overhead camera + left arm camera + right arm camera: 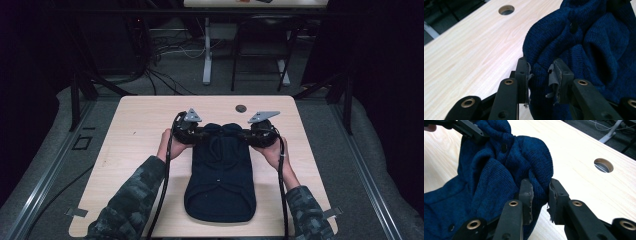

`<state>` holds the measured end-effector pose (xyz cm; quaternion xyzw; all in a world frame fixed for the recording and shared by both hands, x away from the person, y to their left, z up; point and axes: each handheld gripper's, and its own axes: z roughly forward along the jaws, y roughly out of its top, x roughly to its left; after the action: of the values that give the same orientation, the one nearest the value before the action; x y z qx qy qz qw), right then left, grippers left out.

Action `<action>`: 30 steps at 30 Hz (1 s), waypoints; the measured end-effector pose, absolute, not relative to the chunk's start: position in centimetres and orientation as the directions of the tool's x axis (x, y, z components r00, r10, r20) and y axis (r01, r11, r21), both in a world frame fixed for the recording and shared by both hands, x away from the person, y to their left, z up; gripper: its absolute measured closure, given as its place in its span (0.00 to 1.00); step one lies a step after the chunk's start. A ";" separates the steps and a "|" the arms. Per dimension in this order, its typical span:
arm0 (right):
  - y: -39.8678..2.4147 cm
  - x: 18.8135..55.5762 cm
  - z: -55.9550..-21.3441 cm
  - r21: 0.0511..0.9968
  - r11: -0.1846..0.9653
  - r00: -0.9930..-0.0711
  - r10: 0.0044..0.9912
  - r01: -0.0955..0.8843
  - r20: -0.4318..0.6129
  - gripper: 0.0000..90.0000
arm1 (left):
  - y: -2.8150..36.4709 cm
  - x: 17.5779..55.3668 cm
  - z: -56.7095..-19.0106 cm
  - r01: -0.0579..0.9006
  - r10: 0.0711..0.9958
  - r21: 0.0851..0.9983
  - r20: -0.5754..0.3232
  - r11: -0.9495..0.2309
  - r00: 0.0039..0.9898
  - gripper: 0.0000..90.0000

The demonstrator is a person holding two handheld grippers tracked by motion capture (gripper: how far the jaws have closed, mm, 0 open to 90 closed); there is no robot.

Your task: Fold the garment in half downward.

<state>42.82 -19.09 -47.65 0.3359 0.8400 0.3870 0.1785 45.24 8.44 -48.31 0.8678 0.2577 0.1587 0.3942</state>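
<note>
A dark blue knitted garment (220, 175) lies lengthwise on the wooden table (140, 125), its far end bunched up between the two grippers. My left gripper (192, 134) pinches the garment's far left edge; in the left gripper view its jaws are shut on a fold of blue knit (539, 75). My right gripper (248, 135) holds the far right edge, and in the right gripper view its jaws clamp a thick fold of the knit (540, 192). The garment (486, 182) has small dark buttons. The left gripper's jaw shows at the top left of the right gripper view.
A round cable hole (241, 108) is set in the table just beyond the garment, also visible as the hole (506, 10) and the hole (603, 165). Bare wood lies left and right of the garment. Cables and desk legs (207, 55) stand on the floor beyond.
</note>
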 end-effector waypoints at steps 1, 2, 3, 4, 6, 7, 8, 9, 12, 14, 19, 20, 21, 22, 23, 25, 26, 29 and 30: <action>-19.1 42.8 -47.5 0.771 0.475 -0.712 0.701 0.424 -0.041 0.82 | 8.4 45.2 -48.2 0.315 0.571 0.768 0.080 -0.558 0.817 0.77; -19.2 42.7 -47.4 0.773 0.471 -0.712 0.701 0.426 -0.034 0.82 | 8.4 45.1 -48.1 0.309 0.570 0.770 0.086 -0.558 0.817 0.78; -19.2 42.7 -47.4 0.773 0.471 -0.712 0.701 0.426 -0.034 0.82 | 8.4 45.0 -48.0 0.303 0.569 0.772 0.091 -0.559 0.818 0.78; -19.2 42.7 -47.3 0.778 0.462 -0.710 0.704 0.426 -0.030 0.82 | 8.4 44.9 -47.9 0.299 0.571 0.775 0.094 -0.556 0.816 0.78; -19.3 42.7 -47.2 0.773 0.460 -0.712 0.702 0.437 -0.015 0.81 | 8.3 44.8 -47.8 0.292 0.569 0.775 0.105 -0.561 0.816 0.78; -19.3 42.7 -47.2 0.773 0.460 -0.712 0.702 0.437 -0.015 0.81 | 8.3 44.8 -47.7 0.287 0.568 0.774 0.111 -0.564 0.815 0.78; -19.3 42.7 -47.2 0.770 0.458 -0.712 0.702 0.445 -0.006 0.80 | 8.3 44.7 -47.6 0.284 0.571 0.779 0.113 -0.558 0.813 0.78; -19.3 42.7 -47.2 0.769 0.459 -0.713 0.702 0.444 -0.008 0.80 | 8.3 44.6 -47.5 0.280 0.566 0.776 0.118 -0.565 0.816 0.78; -19.4 42.6 -47.1 0.766 0.465 -0.714 0.700 0.445 -0.010 0.81 | 8.3 44.5 -47.4 0.264 0.561 0.779 0.133 -0.569 0.817 0.78; -19.4 42.6 -47.0 0.767 0.464 -0.714 0.700 0.444 -0.011 0.81 | 8.3 44.4 -47.3 0.253 0.557 0.782 0.141 -0.570 0.819 0.78; -19.6 42.1 -46.9 0.770 0.464 -0.717 0.697 0.439 -0.011 0.82 | 8.4 44.2 -47.1 0.225 0.536 0.781 0.160 -0.582 0.829 0.78; -19.6 42.0 -46.9 0.771 0.461 -0.717 0.697 0.439 -0.010 0.81 | 8.4 44.1 -47.0 0.222 0.534 0.783 0.161 -0.581 0.830 0.78; -19.6 42.0 -46.9 0.771 0.461 -0.717 0.697 0.439 -0.010 0.81 | 8.4 44.0 -47.0 0.215 0.532 0.785 0.165 -0.580 0.831 0.78; -19.8 42.0 -46.9 0.771 0.459 -0.718 0.697 0.441 -0.005 0.81 | 8.3 44.0 -46.9 0.207 0.526 0.784 0.172 -0.585 0.833 0.78; -19.8 42.0 -46.9 0.773 0.456 -0.716 0.698 0.442 -0.002 0.80 | 8.3 43.9 -46.9 0.200 0.524 0.786 0.178 -0.584 0.833 0.78; -19.9 42.0 -46.9 0.772 0.456 -0.717 0.698 0.443 -0.001 0.80 | 8.2 43.8 -46.7 0.186 0.519 0.785 0.193 -0.591 0.833 0.79; -19.9 42.0 -46.9 0.774 0.452 -0.716 0.698 0.444 0.003 0.80 | 8.1 43.8 -46.7 0.179 0.513 0.784 0.199 -0.595 0.835 0.79; -20.0 41.9 -46.8 0.777 0.449 -0.714 0.700 0.441 0.000 0.82 | 8.0 43.7 -46.5 0.169 0.506 0.784 0.205 -0.597 0.838 0.79; -20.1 41.9 -46.8 0.776 0.454 -0.715 0.699 0.437 -0.006 0.83 | 8.0 43.7 -46.5 0.169 0.505 0.783 0.205 -0.599 0.839 0.78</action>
<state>41.89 -20.10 -46.76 0.3396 0.8366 0.3971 0.1646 43.68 8.05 -46.48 0.8695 0.1936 0.2079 0.4040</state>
